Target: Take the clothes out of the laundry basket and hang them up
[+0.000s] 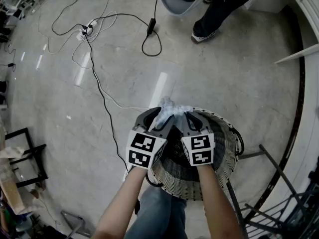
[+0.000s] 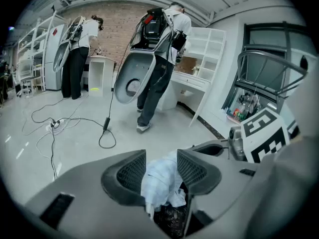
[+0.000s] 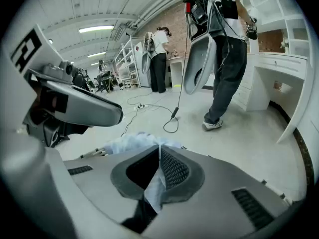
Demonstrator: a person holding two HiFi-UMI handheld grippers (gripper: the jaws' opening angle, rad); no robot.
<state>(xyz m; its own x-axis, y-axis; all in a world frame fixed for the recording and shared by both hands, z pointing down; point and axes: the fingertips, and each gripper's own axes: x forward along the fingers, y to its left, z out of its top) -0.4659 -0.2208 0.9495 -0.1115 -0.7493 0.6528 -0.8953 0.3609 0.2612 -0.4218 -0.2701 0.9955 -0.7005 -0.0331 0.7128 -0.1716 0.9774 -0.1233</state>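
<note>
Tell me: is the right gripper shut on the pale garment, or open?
Shut on it: the right gripper has its jaws together, pinching a fold of the pale garment.

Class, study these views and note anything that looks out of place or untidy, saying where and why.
Loose cables sprawl across the floor from a power strip, a likely trip hazard. The pale garment and basket look ordinary.

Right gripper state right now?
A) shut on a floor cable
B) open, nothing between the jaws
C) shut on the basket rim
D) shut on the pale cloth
D: the right gripper view shows the right gripper with its jaws together and the pale cloth pinched between them, above the basket.
</note>
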